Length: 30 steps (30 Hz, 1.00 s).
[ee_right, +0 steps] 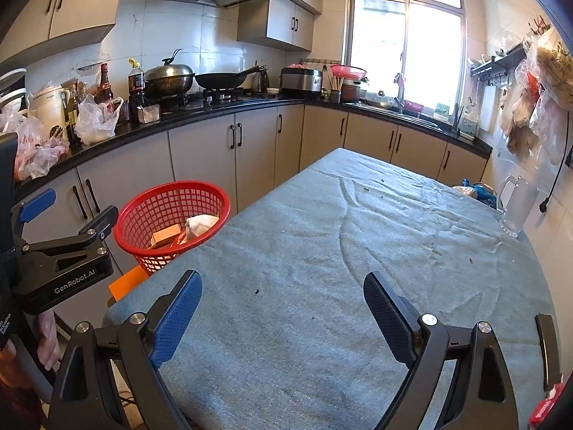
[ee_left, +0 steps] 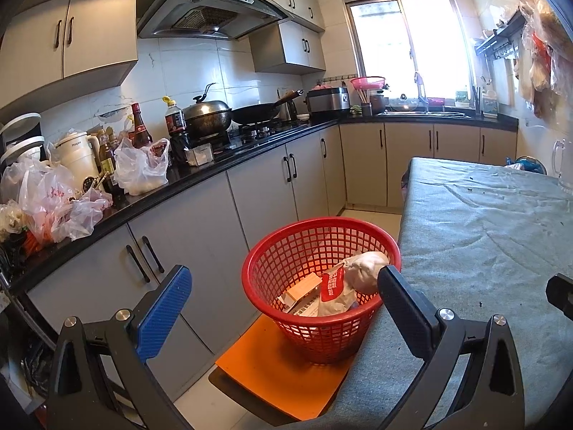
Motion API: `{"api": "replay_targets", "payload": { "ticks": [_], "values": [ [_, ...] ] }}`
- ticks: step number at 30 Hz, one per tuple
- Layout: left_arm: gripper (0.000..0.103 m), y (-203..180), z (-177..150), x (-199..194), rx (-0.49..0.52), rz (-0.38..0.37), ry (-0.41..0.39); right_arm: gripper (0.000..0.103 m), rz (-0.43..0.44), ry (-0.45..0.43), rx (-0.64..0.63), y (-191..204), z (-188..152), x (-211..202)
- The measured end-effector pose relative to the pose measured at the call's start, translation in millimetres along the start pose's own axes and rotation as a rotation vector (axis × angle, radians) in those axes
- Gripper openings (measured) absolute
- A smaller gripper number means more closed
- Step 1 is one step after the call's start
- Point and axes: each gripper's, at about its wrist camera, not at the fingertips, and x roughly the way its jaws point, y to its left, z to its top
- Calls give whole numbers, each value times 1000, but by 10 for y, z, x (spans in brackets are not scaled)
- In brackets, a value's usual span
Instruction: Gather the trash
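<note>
Both the left gripper (ee_left: 283, 286) and right gripper (ee_right: 283, 302) gape empty over the cloth-covered table (ee_right: 358, 251); a red basket (ee_left: 315, 286) of trash sits directly ahead of the left, a glass mug (ee_right: 515, 208) far right.

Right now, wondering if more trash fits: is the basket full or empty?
Partly full. The basket holds a box and wrappers below its rim.

The grey cloth-covered table (ee_right: 322, 268) lies broadly open ahead of the wide-spread right gripper (ee_right: 283, 308), with a glass mug (ee_right: 515, 208) and blue bag (ee_right: 480, 190) crowding its far right corner. At its left edge, the red basket (ee_left: 318, 286), open-topped on an orange stool (ee_left: 272, 369), narrows the aisle beside the cabinets (ee_left: 200, 229).
</note>
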Motion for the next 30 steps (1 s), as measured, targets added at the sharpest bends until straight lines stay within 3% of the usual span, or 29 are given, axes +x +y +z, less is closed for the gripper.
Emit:
{"api": "replay_targets", "payload": {
  "ticks": [30],
  "values": [
    [103, -21, 22, -211, 1, 3, -34, 94, -9, -11, 1, 14, -44, -106]
  ]
}}
